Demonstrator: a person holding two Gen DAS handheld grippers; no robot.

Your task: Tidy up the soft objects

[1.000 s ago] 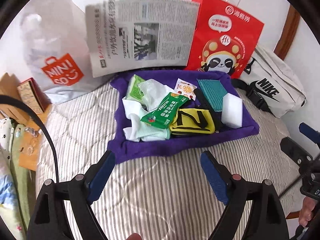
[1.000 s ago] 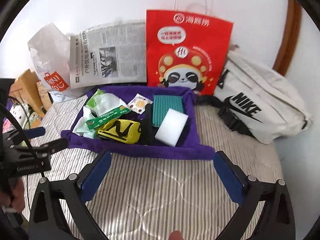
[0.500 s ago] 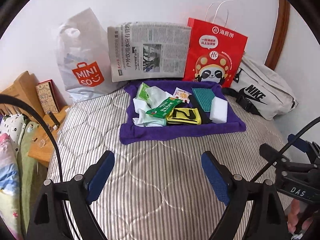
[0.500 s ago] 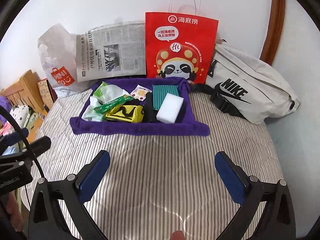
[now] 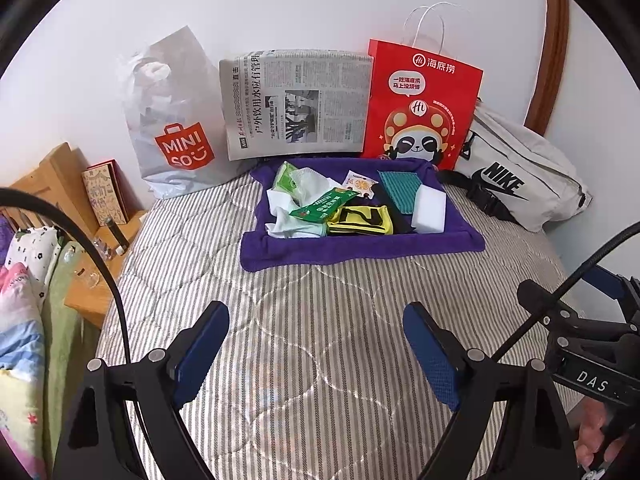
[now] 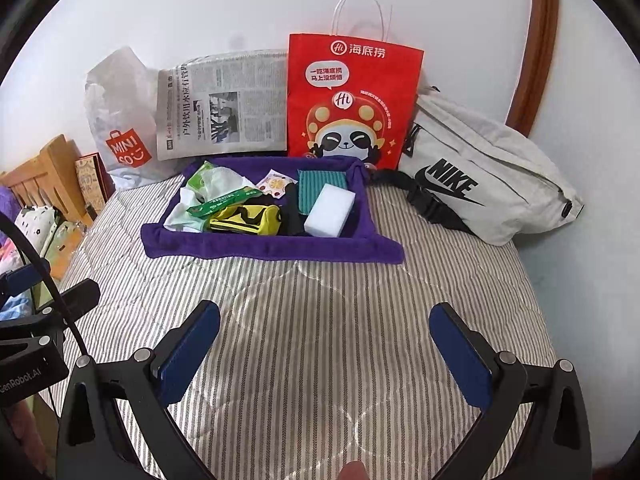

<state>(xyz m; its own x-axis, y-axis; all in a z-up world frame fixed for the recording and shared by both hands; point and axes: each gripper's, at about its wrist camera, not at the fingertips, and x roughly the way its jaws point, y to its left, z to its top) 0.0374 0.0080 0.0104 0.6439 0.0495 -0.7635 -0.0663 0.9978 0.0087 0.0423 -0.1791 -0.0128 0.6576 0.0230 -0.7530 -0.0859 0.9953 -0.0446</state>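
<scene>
Beyond both wide claws (image 5: pixel 316 344), perhaps towel-tray (image 5: pixel 360 250).

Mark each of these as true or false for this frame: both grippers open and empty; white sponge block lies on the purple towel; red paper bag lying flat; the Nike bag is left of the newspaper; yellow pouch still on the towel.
1. The left gripper and the right gripper are open and empty. True.
2. The white sponge block lies on the purple towel. True.
3. The red paper bag lies flat. False: it stands upright against the wall.
4. The Nike bag is left of the newspaper. False: it is at the far right.
5. The yellow pouch is on the towel. True.
</scene>
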